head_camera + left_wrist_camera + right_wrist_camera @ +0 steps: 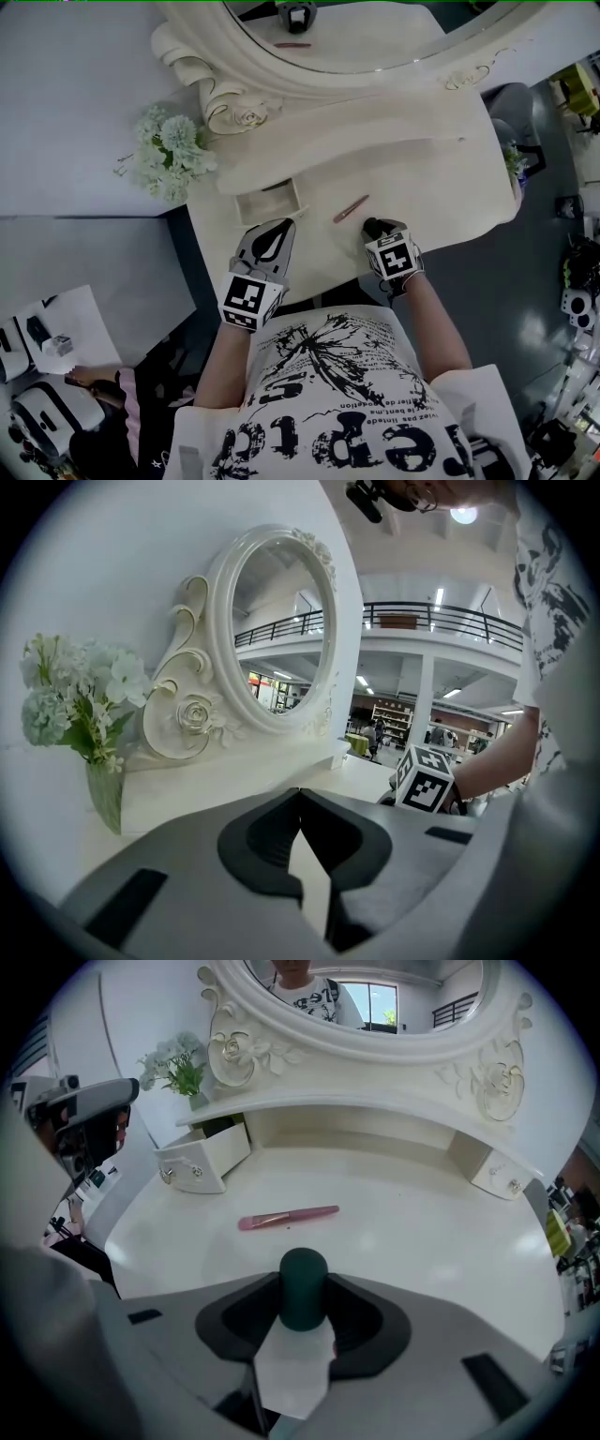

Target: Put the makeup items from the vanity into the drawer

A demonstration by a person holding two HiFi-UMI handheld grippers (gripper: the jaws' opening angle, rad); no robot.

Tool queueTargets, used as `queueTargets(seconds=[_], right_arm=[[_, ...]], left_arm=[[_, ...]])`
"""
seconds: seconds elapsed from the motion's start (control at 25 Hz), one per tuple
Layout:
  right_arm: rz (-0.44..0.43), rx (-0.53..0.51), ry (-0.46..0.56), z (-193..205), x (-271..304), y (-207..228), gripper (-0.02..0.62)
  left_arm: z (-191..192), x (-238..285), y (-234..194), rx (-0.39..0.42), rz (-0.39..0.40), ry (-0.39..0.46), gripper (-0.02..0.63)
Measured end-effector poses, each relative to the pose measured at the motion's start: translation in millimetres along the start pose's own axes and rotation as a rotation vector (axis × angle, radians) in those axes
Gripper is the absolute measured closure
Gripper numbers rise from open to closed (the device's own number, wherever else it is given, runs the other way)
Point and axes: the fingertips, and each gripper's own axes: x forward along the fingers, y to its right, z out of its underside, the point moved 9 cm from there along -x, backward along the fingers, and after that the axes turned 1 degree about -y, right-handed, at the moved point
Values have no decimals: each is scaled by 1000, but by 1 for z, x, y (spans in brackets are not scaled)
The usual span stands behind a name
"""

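Note:
A dark green round-topped makeup item point(303, 1288) stands on the white vanity top point(422, 1241), and my right gripper point(303, 1305) is shut on it, a pad on each side. In the head view the right gripper point(376, 230) points steeply down at the item point(372, 225) near the vanity's front edge. A pink makeup brush point(287, 1217) lies flat just beyond it, also visible as the brush point(351, 208). The small left drawer point(267, 202) stands pulled open. My left gripper point(279, 228) is shut and empty in front of that drawer, its tips meeting point(300, 794).
White flowers in a vase point(169, 150) stand left of the oval mirror point(375, 37). A second small drawer point(497, 1174) sits closed at the right under the shelf. The vanity's front edge runs close to the person's body.

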Motion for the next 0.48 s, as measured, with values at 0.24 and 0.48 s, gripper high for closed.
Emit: queueTargets(seconds=[0.24,0.48], right_arm=[[27,-52,25,-13,-10,-1,520],[-6,-84,152,-59,-31,-21,520]], left_arm=[[-5,-6,2,6,-13,22,587],[-9,-26,-6,5,-59,52,586]])
